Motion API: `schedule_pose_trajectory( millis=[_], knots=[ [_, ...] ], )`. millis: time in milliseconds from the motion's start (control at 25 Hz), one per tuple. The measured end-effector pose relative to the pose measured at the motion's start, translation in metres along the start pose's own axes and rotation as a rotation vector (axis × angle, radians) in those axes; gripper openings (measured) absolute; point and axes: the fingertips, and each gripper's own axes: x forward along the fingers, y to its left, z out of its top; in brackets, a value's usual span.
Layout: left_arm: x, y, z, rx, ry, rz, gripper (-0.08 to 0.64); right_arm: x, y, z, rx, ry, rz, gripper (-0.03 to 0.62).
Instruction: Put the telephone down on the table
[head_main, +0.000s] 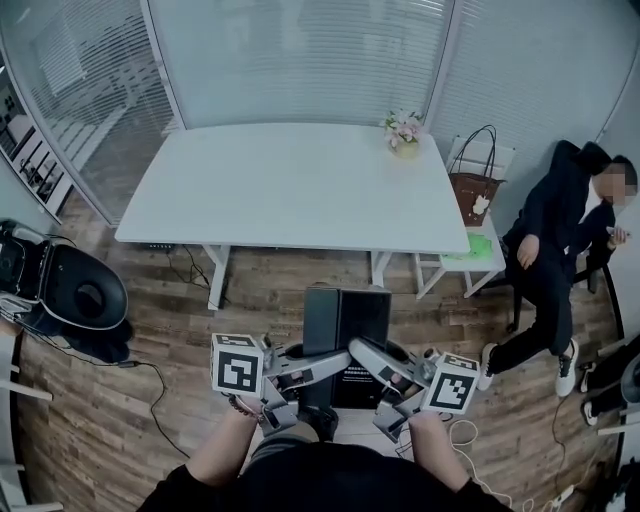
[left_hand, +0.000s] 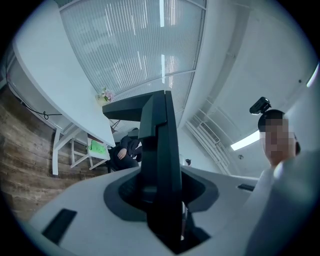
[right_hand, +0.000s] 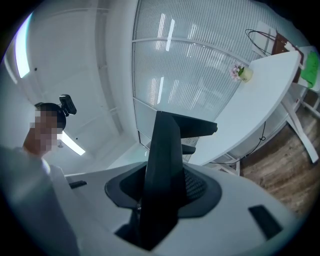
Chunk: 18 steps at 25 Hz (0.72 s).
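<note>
Though slab-flat, matte black telephone (head_main: 345, 322) between left gripper (head_main: 328, 366) and right gripper (head_main: 368, 354)

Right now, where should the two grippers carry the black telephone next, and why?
Probably straight forward, toward the white table. The left gripper and right gripper clamp the telephone from both sides, and it hangs over the wooden floor, short of the table's near edge. The flowers stand off at the far right corner, out of the way.
</note>
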Motion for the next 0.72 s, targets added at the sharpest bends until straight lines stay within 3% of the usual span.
schedule_pose_trajectory(
  millis=[720],
  knots=[
    [0.0099,0.0050,0.0051,-0.003,0.000,0.013,0.167,-0.0028,-0.0080,0.0093,0.013,0.002,0.007,0.163]
  ],
)
